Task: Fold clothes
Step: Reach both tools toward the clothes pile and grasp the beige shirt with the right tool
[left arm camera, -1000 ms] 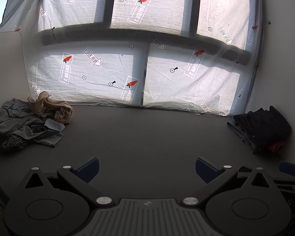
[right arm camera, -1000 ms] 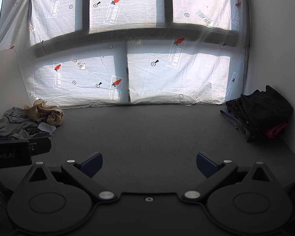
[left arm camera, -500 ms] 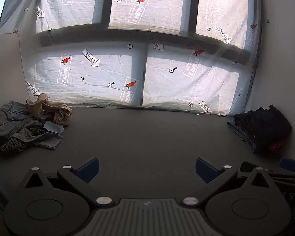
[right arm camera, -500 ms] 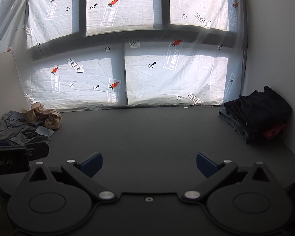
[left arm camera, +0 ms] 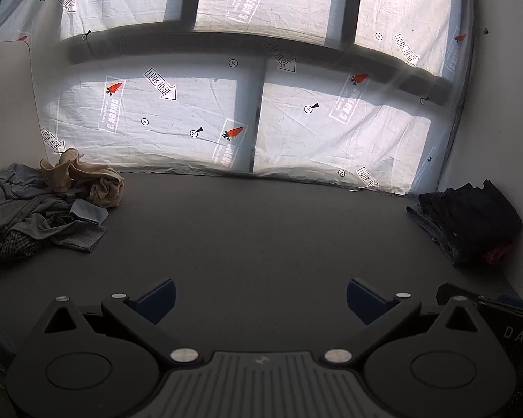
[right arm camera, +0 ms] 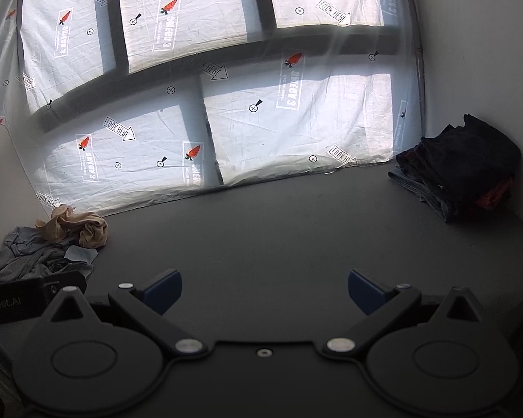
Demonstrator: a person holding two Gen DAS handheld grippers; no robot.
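Note:
A heap of unfolded clothes (left arm camera: 42, 209) lies at the table's far left: grey garments with a tan one (left arm camera: 87, 181) on top. It also shows in the right wrist view (right arm camera: 48, 247). A stack of folded dark clothes (left arm camera: 467, 219) sits at the far right, also in the right wrist view (right arm camera: 463, 177). My left gripper (left arm camera: 259, 299) is open and empty above the dark table (left arm camera: 254, 230). My right gripper (right arm camera: 265, 291) is open and empty, tilted, to the right of the left one.
A white printed sheet (left arm camera: 226, 104) over a window backs the table. White walls stand at the left (left arm camera: 3, 104) and right (left arm camera: 498, 104). The right gripper's body (left arm camera: 498, 317) shows at the left view's lower right edge; the left gripper's body (right arm camera: 14, 303) at the right view's lower left.
The right wrist view has rolled, so the scene now slants; the folded stack sits higher in it. The left view has barely shifted. Both grippers stay open.

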